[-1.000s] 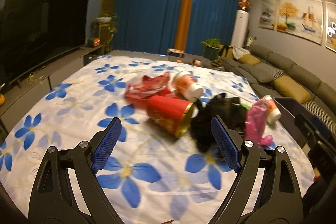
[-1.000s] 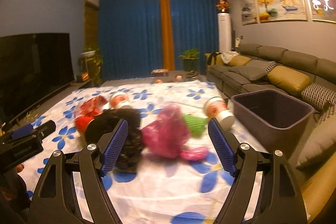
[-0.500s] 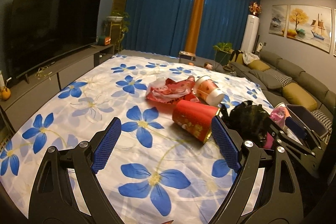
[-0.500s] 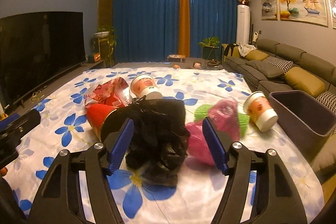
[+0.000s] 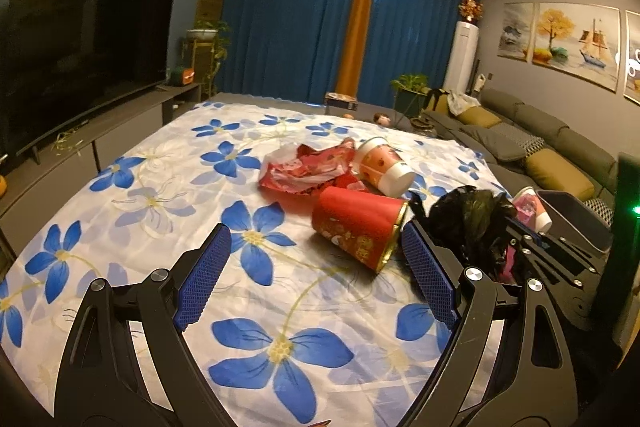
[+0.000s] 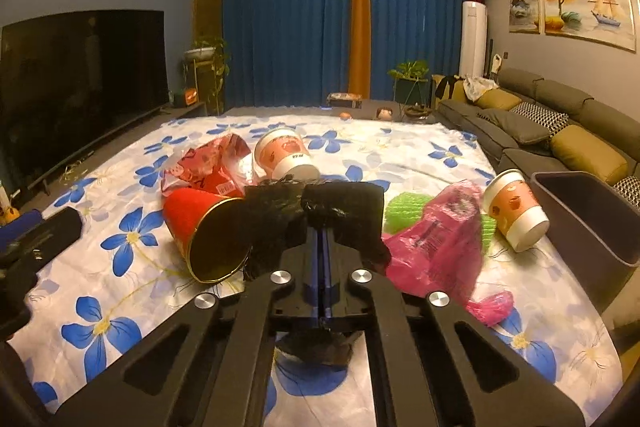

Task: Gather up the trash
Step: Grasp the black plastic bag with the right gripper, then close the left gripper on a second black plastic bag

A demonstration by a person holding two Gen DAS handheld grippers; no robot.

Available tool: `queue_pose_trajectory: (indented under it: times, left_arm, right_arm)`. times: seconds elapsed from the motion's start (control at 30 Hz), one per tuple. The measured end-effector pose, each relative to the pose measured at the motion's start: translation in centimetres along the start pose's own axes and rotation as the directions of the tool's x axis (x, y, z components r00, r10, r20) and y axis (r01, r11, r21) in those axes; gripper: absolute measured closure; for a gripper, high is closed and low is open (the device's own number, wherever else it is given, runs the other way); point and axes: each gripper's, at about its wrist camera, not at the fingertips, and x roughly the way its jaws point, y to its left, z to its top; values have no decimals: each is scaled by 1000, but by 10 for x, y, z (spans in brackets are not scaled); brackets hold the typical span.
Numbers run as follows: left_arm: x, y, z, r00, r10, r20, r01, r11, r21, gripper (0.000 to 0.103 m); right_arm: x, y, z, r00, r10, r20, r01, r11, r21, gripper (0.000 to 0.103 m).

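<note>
A white bedsheet printed with blue flowers point(image 6: 400, 155) carried the litter, and a dark plastic bin point(image 6: 592, 215) stood off its right edge, presumably to receive it. Toward the sheet's middle lay a crumpled black plastic bag point(image 6: 280, 215), clamped between the closed fingers of the right gripper point(image 6: 322, 227), likely for lifting toward the bin. Just beside it lay a red cylindrical tin with a gold rim point(image 5: 356, 227), on its side. The left gripper point(image 5: 316, 275) hung over the sheet with fingers wide apart, holding nothing.
</note>
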Motion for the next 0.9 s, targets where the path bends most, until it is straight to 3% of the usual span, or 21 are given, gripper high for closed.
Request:
queue_pose_trajectory:
  times: [0.3, 0.5, 0.7, 0.9]
  left_arm:
    - [10, -29, -4, 997, -72, -18, 72, 996, 56, 18]
    - [18, -48, -14, 980, -178, -86, 184, 980, 69, 18]
    - [10, -52, -25, 964, -238, -123, 248, 965, 79, 18]
    - [11, -66, -37, 955, -246, -166, 265, 958, 105, 18]
  right_arm:
    - [-53, -27, 6, 993, 34, 111, -43, 996, 77, 101]
    - [-74, -44, 7, 989, 30, 143, -46, 993, 106, 101]
    - [-97, -58, 4, 983, 1, 182, -24, 992, 123, 101]
    - [-115, -66, -1, 977, -30, 210, 3, 992, 130, 101]
